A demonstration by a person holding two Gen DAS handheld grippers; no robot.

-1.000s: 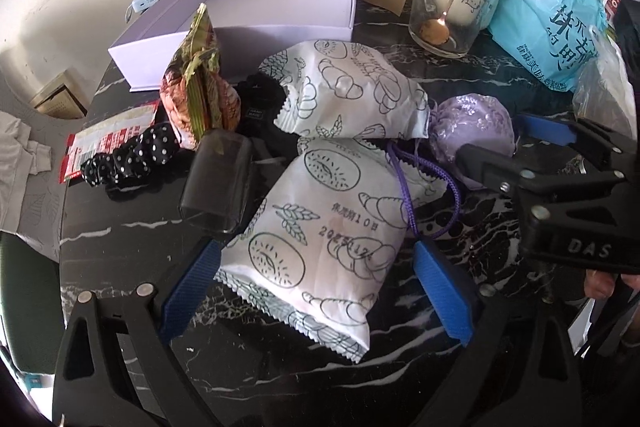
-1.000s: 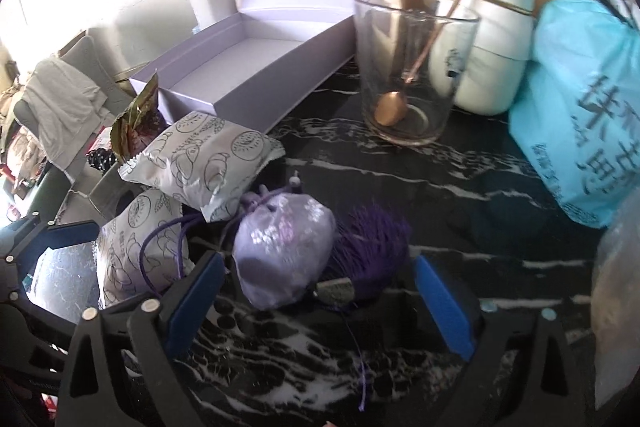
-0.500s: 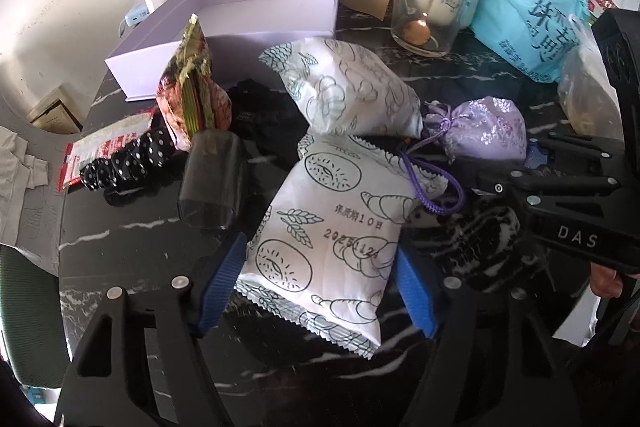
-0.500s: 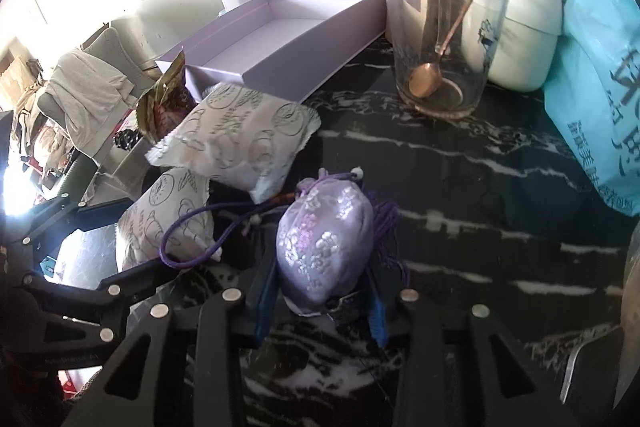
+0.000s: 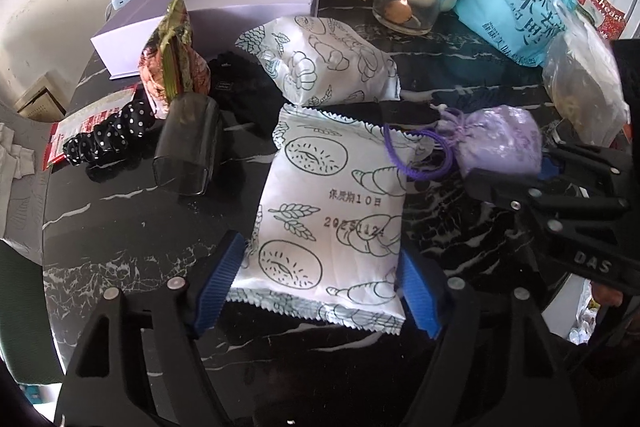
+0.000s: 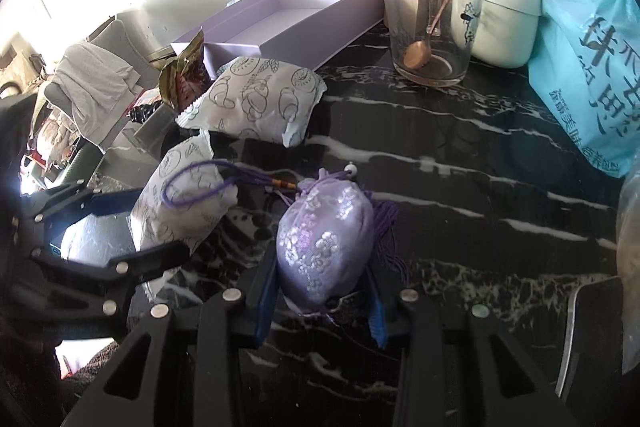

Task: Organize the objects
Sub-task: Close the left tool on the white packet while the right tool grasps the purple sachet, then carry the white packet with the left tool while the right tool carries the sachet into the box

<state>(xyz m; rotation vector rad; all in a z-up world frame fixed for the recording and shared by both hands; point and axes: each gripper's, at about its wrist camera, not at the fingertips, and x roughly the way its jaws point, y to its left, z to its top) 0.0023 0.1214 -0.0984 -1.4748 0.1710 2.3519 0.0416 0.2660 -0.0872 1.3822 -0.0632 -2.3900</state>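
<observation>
My left gripper (image 5: 318, 287) is shut on the near end of a white bread packet (image 5: 332, 203) printed with pastries; it also shows in the right wrist view (image 6: 184, 203). My right gripper (image 6: 320, 303) is shut on a purple drawstring pouch (image 6: 324, 247), also seen in the left wrist view (image 5: 500, 143), its cord lying over the packet. A second white bread packet (image 5: 324, 59) lies behind. An open lilac box (image 6: 280, 23) stands at the back.
On the black marble table (image 5: 132, 227): a dotted black scrunchie (image 5: 108, 139), a dark clear case (image 5: 188, 151), a red-green snack bag (image 5: 172, 59), a glass with spoon (image 6: 432, 23), a white teapot (image 6: 500, 7), a blue bag (image 6: 592, 67).
Both grippers closed: the left on the near bread packet, the right on the purple pouch. The pouch has lifted and shifted right, pulling its cord over the packet.
</observation>
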